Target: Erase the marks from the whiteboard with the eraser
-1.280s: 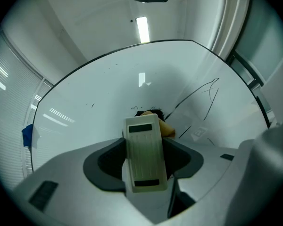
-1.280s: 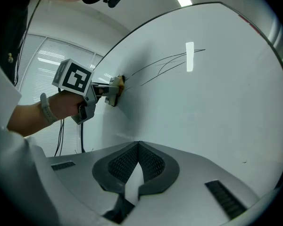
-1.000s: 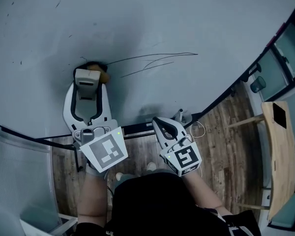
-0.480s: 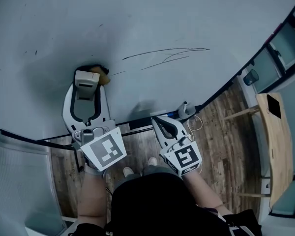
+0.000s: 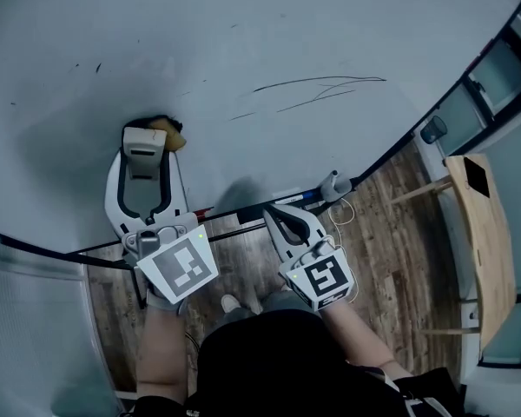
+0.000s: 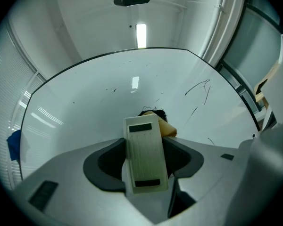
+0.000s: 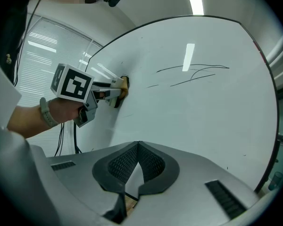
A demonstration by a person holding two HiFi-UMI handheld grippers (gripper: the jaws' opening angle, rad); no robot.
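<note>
The whiteboard (image 5: 269,33) fills the upper head view. A few thin black lines (image 5: 321,88) cross it right of centre; these marks (image 6: 200,91) sit up and to the right in the left gripper view, and the same lines (image 7: 193,73) show in the right gripper view. My left gripper (image 5: 148,142) is shut on the tan eraser (image 5: 172,134), whose dark felt is pressed to the board, left of the lines. The eraser (image 6: 164,127) pokes out beyond the left gripper (image 6: 155,132). My right gripper (image 5: 284,219) is shut and holds nothing, low by the board's tray; in its own view the right gripper (image 7: 137,149) points at the board.
The board's tray (image 5: 243,224) carries a marker (image 5: 306,199) and a small white object (image 5: 333,183). Wooden floor (image 5: 391,259) lies below. A wooden chair or table edge (image 5: 482,233) stands at the right, a glass partition (image 5: 35,320) at the lower left.
The left gripper and eraser, which touched the left end of the lines a second ago, now stand well to the left of them. The right gripper has barely moved.
</note>
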